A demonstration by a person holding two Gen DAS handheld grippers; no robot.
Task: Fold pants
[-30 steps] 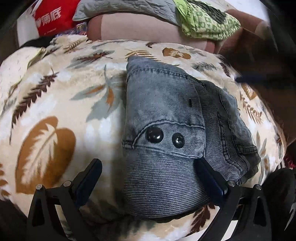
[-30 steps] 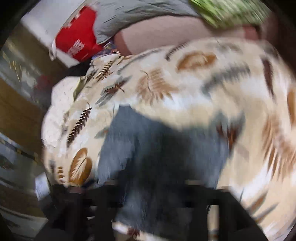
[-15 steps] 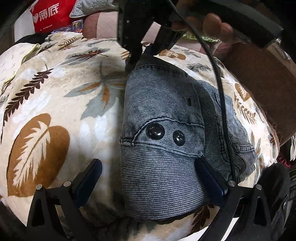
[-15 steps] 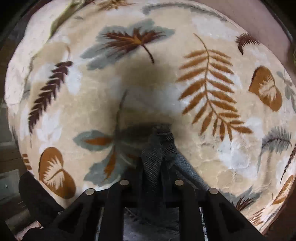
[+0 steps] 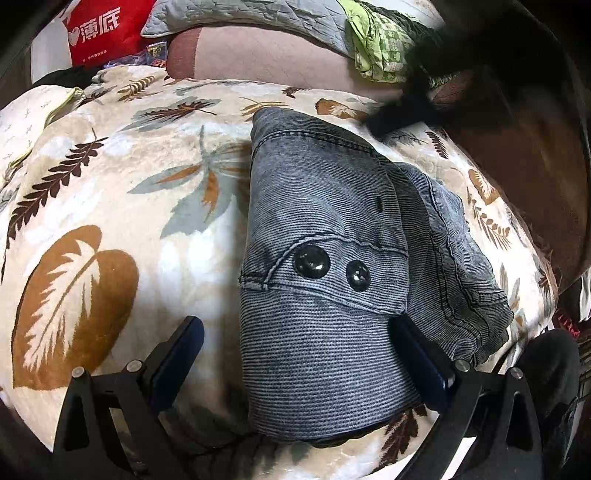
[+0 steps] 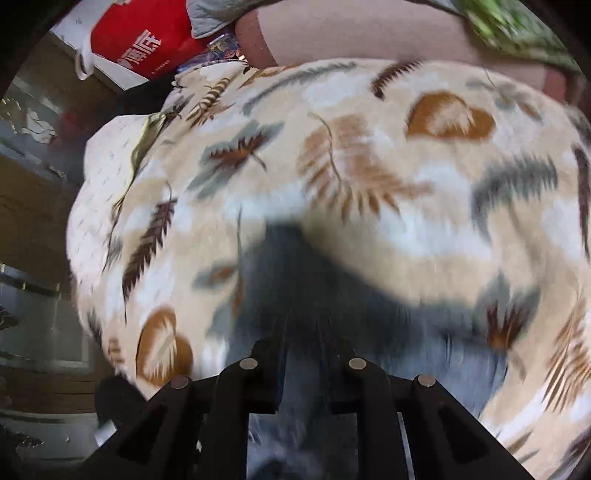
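The grey-blue denim pants point(image 5: 325, 258) lie folded in a compact bundle on the leaf-print blanket point(image 5: 110, 221), two black buttons facing up. My left gripper point(image 5: 299, 350) is open and straddles the near end of the bundle, its right finger point(image 5: 417, 354) against the fabric edge. In the blurred right wrist view the pants point(image 6: 295, 295) show as a dark blue patch just ahead of my right gripper point(image 6: 301, 373), whose jaws stand close together with nothing clearly between them. The right gripper shows as a dark blur in the left wrist view point(image 5: 424, 107) past the far end of the pants.
The blanket covers a rounded cushion. Behind it are a pink sofa back point(image 5: 258, 55), a grey quilted pillow point(image 5: 240, 18), a green patterned cloth point(image 5: 376, 40) and a red bag point(image 5: 99, 29). A wooden cabinet point(image 6: 33, 206) stands to the left.
My right gripper let go of the far edge of the pants and pulled back and up and to the right. The left gripper and the bundle have barely moved.
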